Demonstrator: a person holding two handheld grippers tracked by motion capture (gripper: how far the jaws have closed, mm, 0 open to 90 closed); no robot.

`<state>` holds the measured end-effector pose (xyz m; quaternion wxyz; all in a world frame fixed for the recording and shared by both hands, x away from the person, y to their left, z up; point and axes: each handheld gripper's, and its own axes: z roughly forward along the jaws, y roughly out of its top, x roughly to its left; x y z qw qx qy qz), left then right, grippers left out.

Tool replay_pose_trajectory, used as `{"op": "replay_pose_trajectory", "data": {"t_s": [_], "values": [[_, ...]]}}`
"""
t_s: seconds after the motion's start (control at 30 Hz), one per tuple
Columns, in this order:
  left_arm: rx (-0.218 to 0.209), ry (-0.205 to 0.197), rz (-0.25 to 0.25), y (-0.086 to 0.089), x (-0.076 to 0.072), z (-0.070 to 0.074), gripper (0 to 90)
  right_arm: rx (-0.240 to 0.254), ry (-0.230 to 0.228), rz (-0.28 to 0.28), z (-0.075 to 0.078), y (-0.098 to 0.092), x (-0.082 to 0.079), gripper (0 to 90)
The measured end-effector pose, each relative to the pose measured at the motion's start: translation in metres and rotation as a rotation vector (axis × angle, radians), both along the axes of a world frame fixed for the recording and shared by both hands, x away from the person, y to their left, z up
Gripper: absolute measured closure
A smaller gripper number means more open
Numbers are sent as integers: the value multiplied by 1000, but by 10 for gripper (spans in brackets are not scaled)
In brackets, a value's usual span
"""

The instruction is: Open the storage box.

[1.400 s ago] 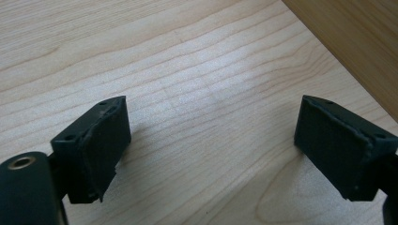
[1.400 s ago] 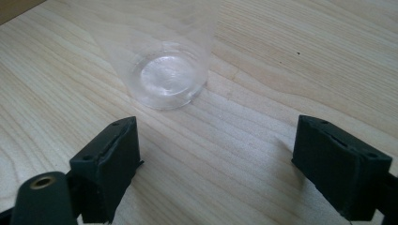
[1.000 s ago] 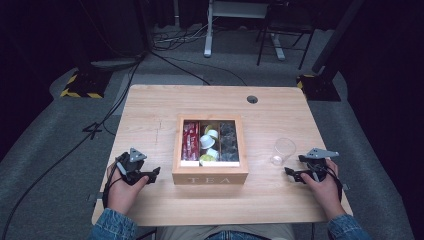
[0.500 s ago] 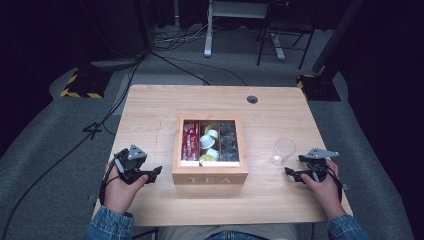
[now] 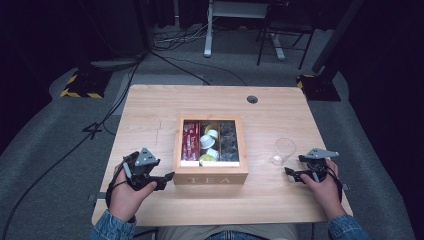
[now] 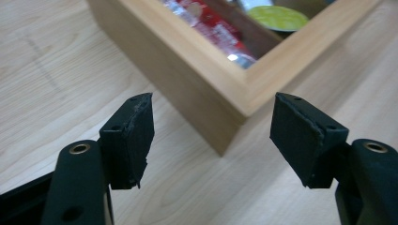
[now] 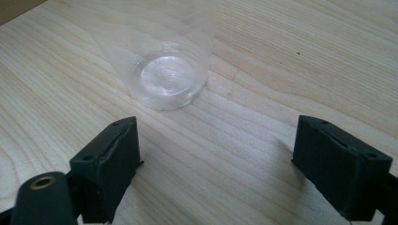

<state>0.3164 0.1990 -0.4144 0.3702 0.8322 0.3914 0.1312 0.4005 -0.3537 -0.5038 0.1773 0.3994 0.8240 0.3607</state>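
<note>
Both grippers gape empty; the tea box [image 5: 210, 176] lies square, label end toward the person.

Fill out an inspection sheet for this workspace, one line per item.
Surface: light wooden table, with a cable hole near the far edge.
Job's things: wooden tea box, open-topped, holding red packets, pale capsules and dark capsules; clear plastic cup upright to its right.
Clutter: nothing seen.
Grippers: left gripper open, empty, at the box's near left corner; right gripper open, empty, short of the cup.
Cables: black cables on the floor.
Surroundings: grey carpet, dark room, desk legs behind.
</note>
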Motion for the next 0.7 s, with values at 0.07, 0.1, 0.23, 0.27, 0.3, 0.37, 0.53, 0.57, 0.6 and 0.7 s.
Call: {"op": "replay_pose_trajectory", "data": {"t_s": [0.07, 0.1, 0.23, 0.27, 0.3, 0.37, 0.53, 0.57, 0.6, 0.7], "values": [[-13, 3, -26, -5, -2, 0, 310, 1, 0, 1, 0, 0, 0, 150], [-10, 5, -34, -6, -2, -1, 307, 0, 0, 0, 0, 0, 0, 150], [4, 19, -52, -12, 0, -9, 303, 0, 0, 0, 0, 0, 0, 150], [4, 26, -55, -13, 1, -11, 304, 0, 0, 0, 0, 0, 0, 150], [7, 32, -58, -14, 1, -13, 307, 0, 0, 0, 0, 0, 0, 150], [16, 42, -66, -16, 2, -17, 320, 0, 0, 0, 0, 0, 0, 150], [26, 51, -61, -18, 4, -23, 401, 0, 0, 0, 0, 0, 0, 150], [26, 51, -61, -18, 4, -23, 421, 0, 0, 0, 0, 0, 0, 150], [32, 51, -64, -17, 5, -24, 451, 0, 0, 0, 0, 0, 0, 150], [46, 57, -63, -17, 6, -27, 531, 0, 0, 0, 0, 0, 0, 150]]}}
